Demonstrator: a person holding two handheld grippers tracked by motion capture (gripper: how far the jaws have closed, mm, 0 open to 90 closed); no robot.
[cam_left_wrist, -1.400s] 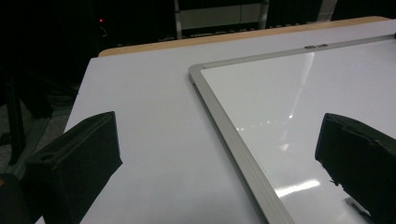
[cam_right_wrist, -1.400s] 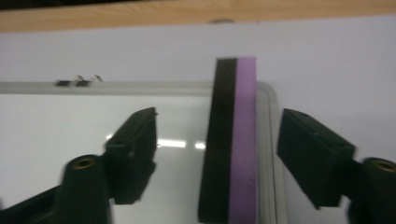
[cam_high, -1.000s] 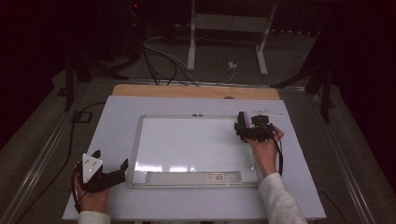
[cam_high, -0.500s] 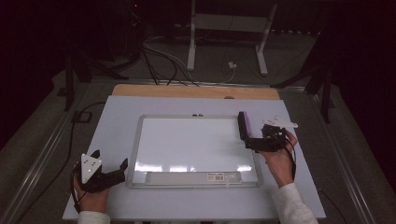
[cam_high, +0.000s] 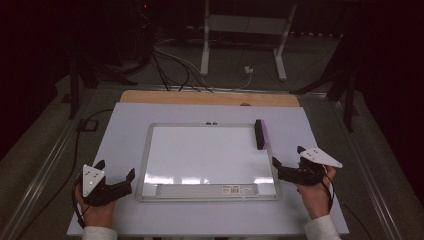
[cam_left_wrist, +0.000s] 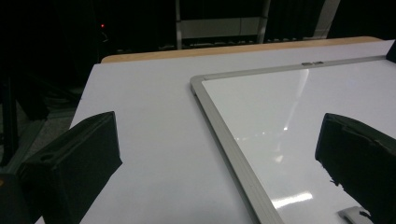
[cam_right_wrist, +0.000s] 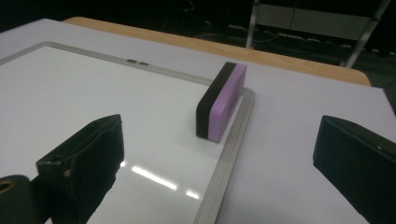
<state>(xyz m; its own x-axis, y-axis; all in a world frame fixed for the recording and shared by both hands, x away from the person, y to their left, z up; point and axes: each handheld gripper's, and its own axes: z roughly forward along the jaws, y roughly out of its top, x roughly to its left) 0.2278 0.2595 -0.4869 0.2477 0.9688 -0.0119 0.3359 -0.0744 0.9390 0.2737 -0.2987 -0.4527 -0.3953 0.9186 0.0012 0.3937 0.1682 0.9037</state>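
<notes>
Eraser stands on edge at whiteboard's far right corner, purple face outward, probably parked off the writing area; right tongs gape empty near board's right edge; left tongs wide apart, empty, resting on bench by left frame.

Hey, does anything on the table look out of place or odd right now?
Only the eraser: it stands on its long edge at the whiteboard's far right corner, against the frame, instead of lying flat. Nothing looks spilled or damaged.

Dark room; grey floor, cables, white metal stand behind table.
</notes>
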